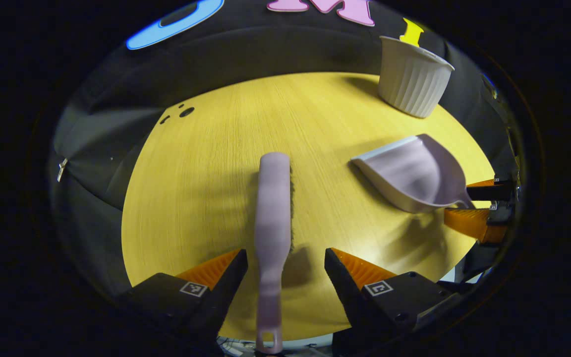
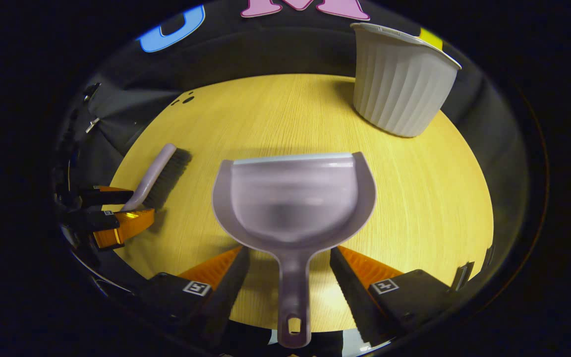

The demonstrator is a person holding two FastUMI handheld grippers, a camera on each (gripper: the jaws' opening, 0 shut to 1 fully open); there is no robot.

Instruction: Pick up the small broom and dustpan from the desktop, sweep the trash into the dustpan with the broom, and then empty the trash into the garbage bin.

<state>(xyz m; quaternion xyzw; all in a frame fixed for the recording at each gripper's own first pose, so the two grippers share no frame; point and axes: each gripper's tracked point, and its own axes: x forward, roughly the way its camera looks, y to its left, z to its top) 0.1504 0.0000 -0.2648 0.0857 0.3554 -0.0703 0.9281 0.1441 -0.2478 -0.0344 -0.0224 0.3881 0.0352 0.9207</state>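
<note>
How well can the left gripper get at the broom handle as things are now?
Probably yes: the left gripper stands open with the broom handle between its fingers, and nothing lies in the way on the table.

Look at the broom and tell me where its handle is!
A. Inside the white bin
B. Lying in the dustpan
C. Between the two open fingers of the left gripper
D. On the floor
C. In the left gripper view the broom has its handle running down between the fingers of the left gripper, which stand apart on either side of it, with the table under it.
</note>
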